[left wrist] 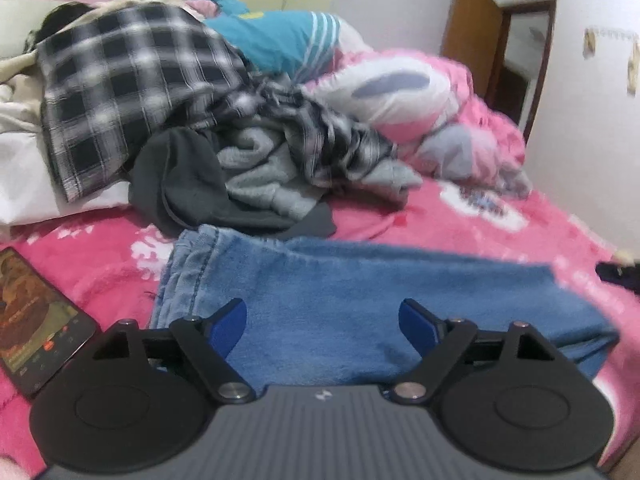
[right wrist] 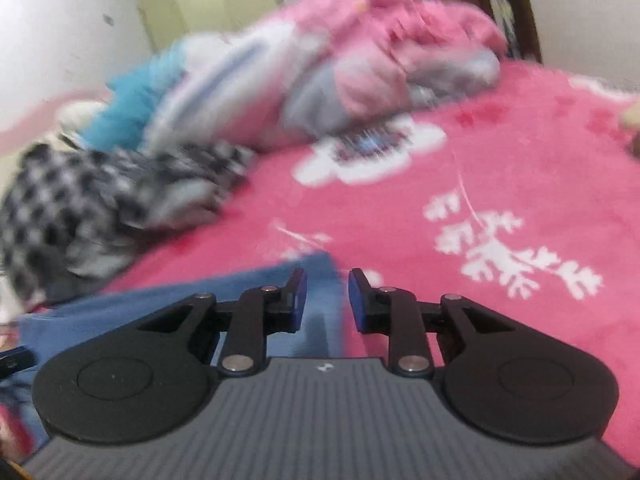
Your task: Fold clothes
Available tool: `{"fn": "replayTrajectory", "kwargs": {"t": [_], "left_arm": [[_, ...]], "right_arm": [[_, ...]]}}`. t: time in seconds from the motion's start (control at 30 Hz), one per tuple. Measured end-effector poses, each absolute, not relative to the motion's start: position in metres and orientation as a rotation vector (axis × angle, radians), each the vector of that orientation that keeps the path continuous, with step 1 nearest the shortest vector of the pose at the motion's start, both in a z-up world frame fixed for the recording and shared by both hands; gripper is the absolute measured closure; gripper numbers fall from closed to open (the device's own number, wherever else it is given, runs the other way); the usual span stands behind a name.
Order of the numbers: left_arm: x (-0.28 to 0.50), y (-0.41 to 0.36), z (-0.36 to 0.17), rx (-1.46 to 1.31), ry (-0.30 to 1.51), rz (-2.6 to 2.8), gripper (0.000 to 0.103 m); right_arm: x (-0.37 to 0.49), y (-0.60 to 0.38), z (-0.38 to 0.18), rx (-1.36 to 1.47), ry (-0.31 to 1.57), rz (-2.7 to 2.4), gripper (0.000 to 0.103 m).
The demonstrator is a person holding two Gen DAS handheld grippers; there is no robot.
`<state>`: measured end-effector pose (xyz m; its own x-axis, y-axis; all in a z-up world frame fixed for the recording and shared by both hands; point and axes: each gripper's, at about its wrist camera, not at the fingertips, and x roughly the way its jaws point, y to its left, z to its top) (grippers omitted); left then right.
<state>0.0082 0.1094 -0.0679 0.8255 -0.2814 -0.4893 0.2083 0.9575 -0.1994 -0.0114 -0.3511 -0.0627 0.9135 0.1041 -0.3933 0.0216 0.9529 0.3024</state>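
Note:
Folded blue jeans (left wrist: 360,292) lie flat on the pink flowered blanket (left wrist: 460,216), close in front of me. My left gripper (left wrist: 322,308) hovers over the middle of the jeans, jaws wide open with nothing between them. In the blurred right wrist view, my right gripper (right wrist: 327,276) sits at the right-hand corner of the jeans (right wrist: 120,312). Its blue pads stand a narrow gap apart, and the denim shows through that gap without being pinched. Behind the jeans is a heap of unfolded clothes: a black-and-white plaid shirt (left wrist: 132,80), a dark grey garment (left wrist: 180,184) and a light grey sweater (left wrist: 264,176).
A phone (left wrist: 32,320) with a lit screen lies on the blanket at the left, beside the jeans. A teal striped top (left wrist: 276,40) and a bunched pink-and-white duvet (left wrist: 400,88) fill the back of the bed. A wooden door (left wrist: 492,48) stands at the right wall. Bare pink blanket (right wrist: 500,168) stretches to the right.

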Motion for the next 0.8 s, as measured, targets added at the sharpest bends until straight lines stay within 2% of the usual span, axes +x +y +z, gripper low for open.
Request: {"fn": "replayTrajectory", "kwargs": {"t": [0.13, 0.23, 0.3, 0.8], "left_arm": [[-0.009, 0.113, -0.061, -0.16, 0.503, -0.307, 0.014], [-0.011, 0.107, -0.074, -0.069, 0.53, -0.28, 0.015], [-0.013, 0.104, -0.078, -0.031, 0.52, -0.271, 0.015], [-0.013, 0.103, -0.082, -0.029, 0.504, -0.256, 0.015]], "right_arm": [[-0.045, -0.317, -0.055, 0.158, 0.36, 0.161, 0.081], [-0.038, -0.306, -0.099, 0.075, 0.514, 0.116, 0.081], [-0.045, -0.311, -0.112, 0.116, 0.459, 0.107, 0.081], [-0.047, -0.305, -0.116, 0.131, 0.432, 0.078, 0.081]]}}
